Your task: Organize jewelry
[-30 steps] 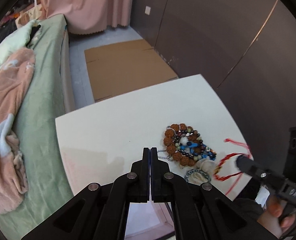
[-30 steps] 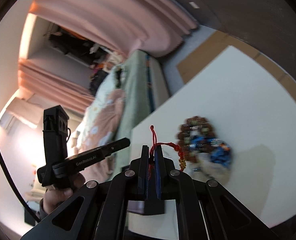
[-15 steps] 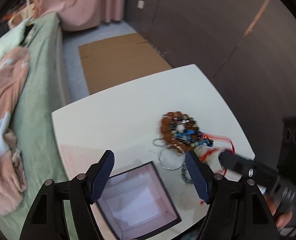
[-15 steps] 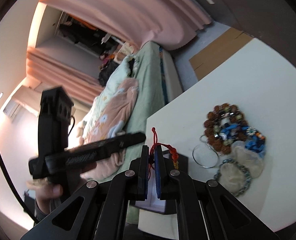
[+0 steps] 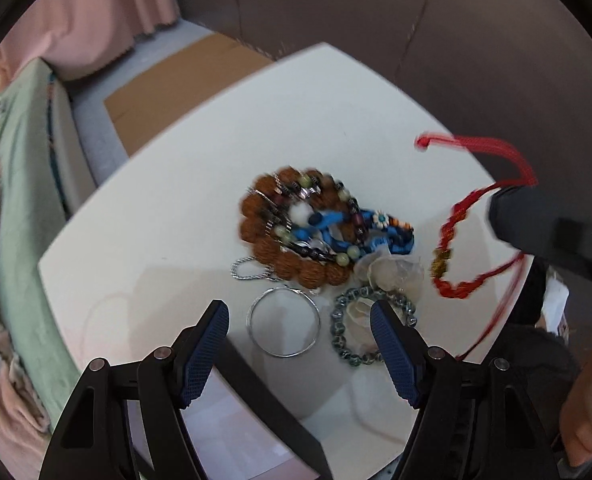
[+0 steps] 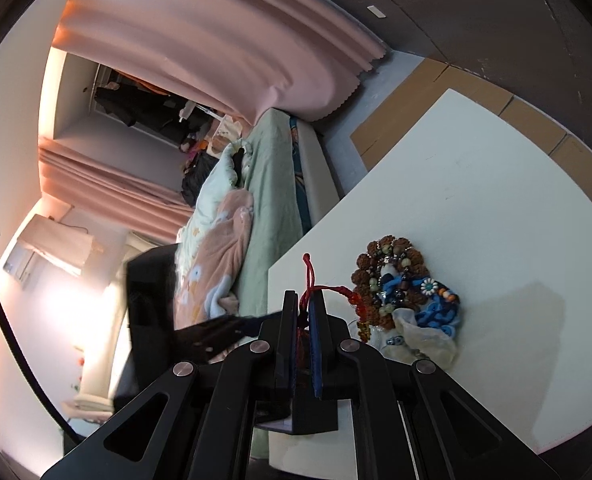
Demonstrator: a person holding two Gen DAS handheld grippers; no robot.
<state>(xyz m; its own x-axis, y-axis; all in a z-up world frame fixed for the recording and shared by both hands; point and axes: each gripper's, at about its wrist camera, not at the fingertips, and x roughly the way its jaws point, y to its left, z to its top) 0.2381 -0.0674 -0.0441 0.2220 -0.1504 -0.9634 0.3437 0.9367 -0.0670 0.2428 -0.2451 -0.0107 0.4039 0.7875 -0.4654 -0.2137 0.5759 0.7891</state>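
On the white table lies a jewelry pile of brown beads, blue cord and small beads. In front of it rest a thin silver bangle and a green bead bracelet. My left gripper hangs open above them, pointing steeply down, with the bangle framed between its blue pads and nothing gripped. To the right, my right gripper is shut on a red cord bracelet, which dangles in the air beside the pile. The red cord loops out of its jaws.
An open black box with a pale pink inside sits at the table's near edge under my left gripper. A green bed with a peach blanket runs along the left. Flat cardboard lies on the floor beyond the table.
My left gripper went from shut to open and swung down over the bangle and the pile; the box came into view below it. The right gripper keeps hold of the red cord.
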